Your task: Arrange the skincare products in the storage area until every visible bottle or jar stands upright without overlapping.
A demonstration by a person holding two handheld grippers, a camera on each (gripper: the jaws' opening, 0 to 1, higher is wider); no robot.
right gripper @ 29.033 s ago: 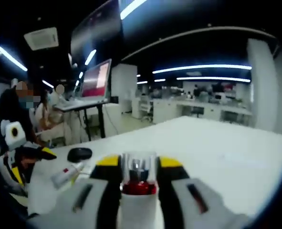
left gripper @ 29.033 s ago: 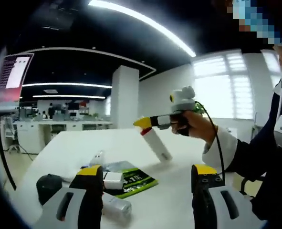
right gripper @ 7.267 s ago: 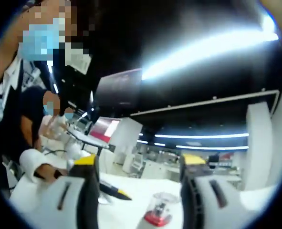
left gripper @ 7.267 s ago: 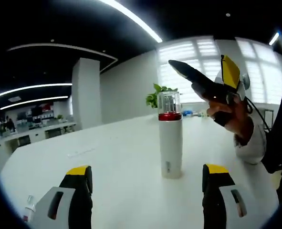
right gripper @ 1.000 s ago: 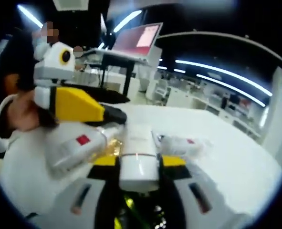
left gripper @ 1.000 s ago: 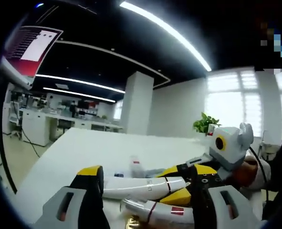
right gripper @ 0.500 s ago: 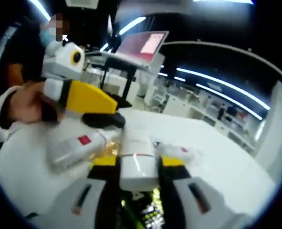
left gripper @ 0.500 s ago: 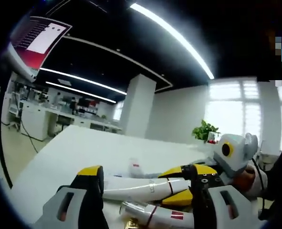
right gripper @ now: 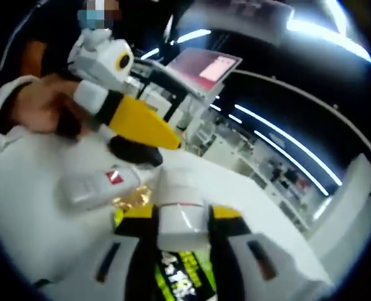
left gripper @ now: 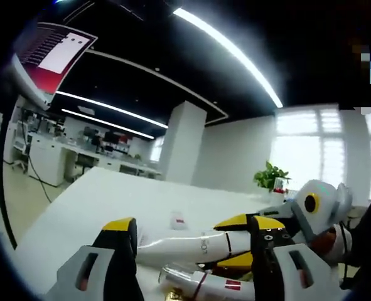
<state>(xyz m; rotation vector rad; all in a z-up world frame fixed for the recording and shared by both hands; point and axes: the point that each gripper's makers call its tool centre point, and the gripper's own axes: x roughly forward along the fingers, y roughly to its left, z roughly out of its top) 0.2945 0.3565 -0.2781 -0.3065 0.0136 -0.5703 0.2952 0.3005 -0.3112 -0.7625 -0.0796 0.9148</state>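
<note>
Right gripper [right gripper: 181,216] clamped on a white tube [right gripper: 180,216] at 6 o'clock above the white table [right gripper: 34,207], left gripper [left gripper: 194,229] spread wide, another white tube [left gripper: 210,287] lying at its 5 o'clock.

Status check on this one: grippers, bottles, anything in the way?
Right gripper shut on white bottle, held sideways. Left gripper open. Second bottle lying flat on table. Nothing blocking.
</note>
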